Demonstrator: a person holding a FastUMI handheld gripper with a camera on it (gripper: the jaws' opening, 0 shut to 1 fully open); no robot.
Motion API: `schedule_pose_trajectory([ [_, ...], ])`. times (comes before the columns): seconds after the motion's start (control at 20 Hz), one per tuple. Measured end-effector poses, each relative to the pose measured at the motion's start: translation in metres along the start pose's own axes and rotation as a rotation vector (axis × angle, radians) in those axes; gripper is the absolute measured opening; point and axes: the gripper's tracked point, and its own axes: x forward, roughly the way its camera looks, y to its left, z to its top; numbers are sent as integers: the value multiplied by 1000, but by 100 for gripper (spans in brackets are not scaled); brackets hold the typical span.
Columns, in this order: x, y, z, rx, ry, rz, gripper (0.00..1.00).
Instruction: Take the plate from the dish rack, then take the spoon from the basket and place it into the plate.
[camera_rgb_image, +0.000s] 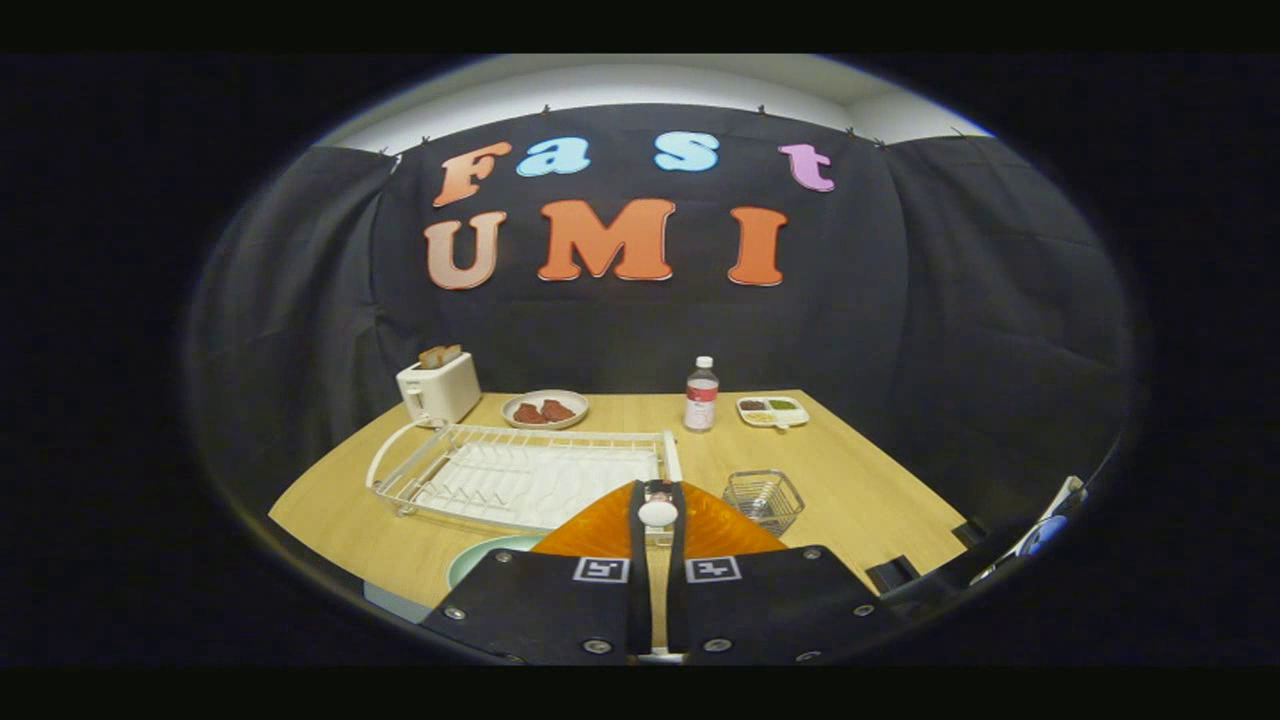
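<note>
My gripper (657, 497) is shut on a small spoon (657, 513), whose pale rounded end shows in the narrow gap between the two fingers. Directly beneath and just beyond the fingertips lies an orange ribbed plate (720, 525) on the wooden table, partly hidden by the fingers. The white wire dish rack (520, 475) stands to the left of the plate with no dishes in it. The small wire basket (763, 500) sits just right of the plate and looks empty.
A pale green dish (488, 556) lies near the table's front edge, left of the fingers. At the back stand a white toaster (438, 388), a plate of food (545, 409), a bottle (701, 394) and a small divided tray (772, 410).
</note>
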Motion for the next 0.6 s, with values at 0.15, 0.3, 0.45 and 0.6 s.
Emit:
schedule_pose_trajectory([
  [0.15, -10, 29, -7, -26, 7, 69, 6],
  [0.3, -17, 54, -22, -38, 36, 130, 6],
  [0.45, -21, 74, -37, -47, 62, 183, 6],
  [0.6, -21, 89, -49, -68, 80, 233, 6],
])
